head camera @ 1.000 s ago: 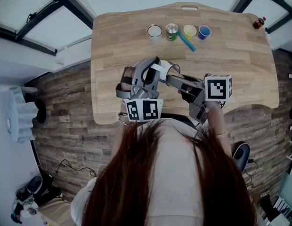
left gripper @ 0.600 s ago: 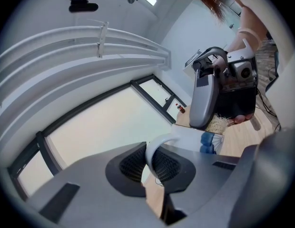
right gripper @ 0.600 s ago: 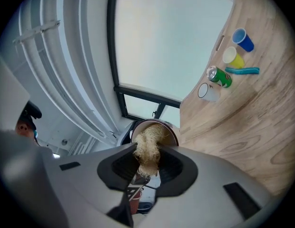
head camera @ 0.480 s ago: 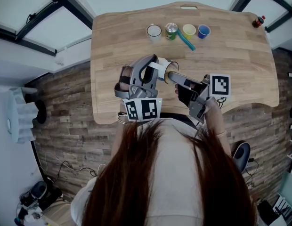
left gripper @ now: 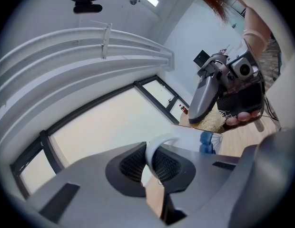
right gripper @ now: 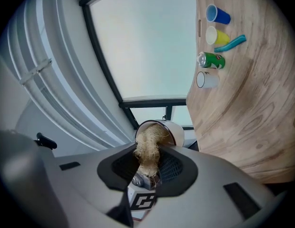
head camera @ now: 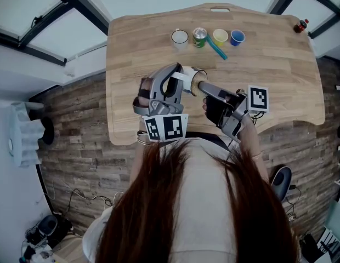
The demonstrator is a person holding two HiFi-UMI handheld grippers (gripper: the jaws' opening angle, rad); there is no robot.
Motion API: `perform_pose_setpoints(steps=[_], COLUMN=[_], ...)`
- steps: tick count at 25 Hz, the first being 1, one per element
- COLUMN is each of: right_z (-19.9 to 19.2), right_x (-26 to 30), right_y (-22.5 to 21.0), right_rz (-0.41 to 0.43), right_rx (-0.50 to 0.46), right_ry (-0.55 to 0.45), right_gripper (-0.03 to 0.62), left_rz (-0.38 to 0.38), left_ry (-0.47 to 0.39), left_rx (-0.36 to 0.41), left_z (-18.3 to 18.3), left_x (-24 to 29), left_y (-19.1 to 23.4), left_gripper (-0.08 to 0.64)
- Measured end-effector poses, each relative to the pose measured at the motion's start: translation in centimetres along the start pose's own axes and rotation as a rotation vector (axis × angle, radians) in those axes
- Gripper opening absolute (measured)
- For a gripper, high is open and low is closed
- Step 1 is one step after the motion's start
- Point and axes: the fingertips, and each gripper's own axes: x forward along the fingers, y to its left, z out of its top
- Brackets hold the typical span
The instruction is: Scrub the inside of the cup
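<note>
My left gripper (head camera: 180, 82) holds a white cup (head camera: 193, 79) sideways above the table's near half; its jaws are shut on the cup's handle (left gripper: 154, 152). The cup has a blue pattern (left gripper: 207, 142) on its wall. In the right gripper view my right gripper (right gripper: 148, 164) is shut on a tan fibrous scrubber (right gripper: 148, 148). The scrubber's far end is inside the cup's mouth (right gripper: 159, 128). In the head view the right gripper (head camera: 207, 90) points left into the cup. The cup's inside is mostly hidden by the fibres.
At the far edge of the wooden table (head camera: 279, 70) stands a row: a white mug (head camera: 180, 37), a green can (head camera: 200, 36), a yellow cup (head camera: 220, 35) and a blue cup (head camera: 237, 36). A teal stick (head camera: 217, 47) lies beside them. A small bottle (head camera: 301, 25) sits at the far right corner.
My right gripper has moved left towards the cup and turned, so the scrubber is deeper in the cup's mouth. The left gripper and cup have barely shifted.
</note>
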Motion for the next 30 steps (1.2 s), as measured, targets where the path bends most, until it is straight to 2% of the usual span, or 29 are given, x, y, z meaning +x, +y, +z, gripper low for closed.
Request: perform_pose_setpoints(steps=[9, 12, 16, 23, 30], right_z=[0.7, 0.7, 0.4, -0.1, -1.0], right_x=[-0.3, -0.3, -0.2, 0.2, 0.8], right_y=[0.0, -0.1, -0.1, 0.4, 1.3], right_rz=[0.090, 0.083, 0.011, -0.141, -0.192], right_rx=[0.138, 0.137, 0.031, -0.254, -0.454], right_ry=[-0.064, -0.066, -0.035, 0.085, 0.180], right_gripper=[0.106, 0.106, 0.106, 0.106, 0.106], left_rz=[0.015, 0.005, -0.025, -0.074, -0.083], left_ry=[-0.001, 0.001, 0.011, 0.014, 0.009], left_rx=[-0.008, -0.012, -0.040, -0.066, -0.080], left_z=[0.0, 0.0, -0.5, -0.7, -0.7], left_x=[0.2, 0.3, 0.2, 0.3, 0.2], left_y=[0.4, 0.4, -0.1, -0.6, -0.6], left_gripper=[0.029, 0.029, 0.029, 0.029, 0.029])
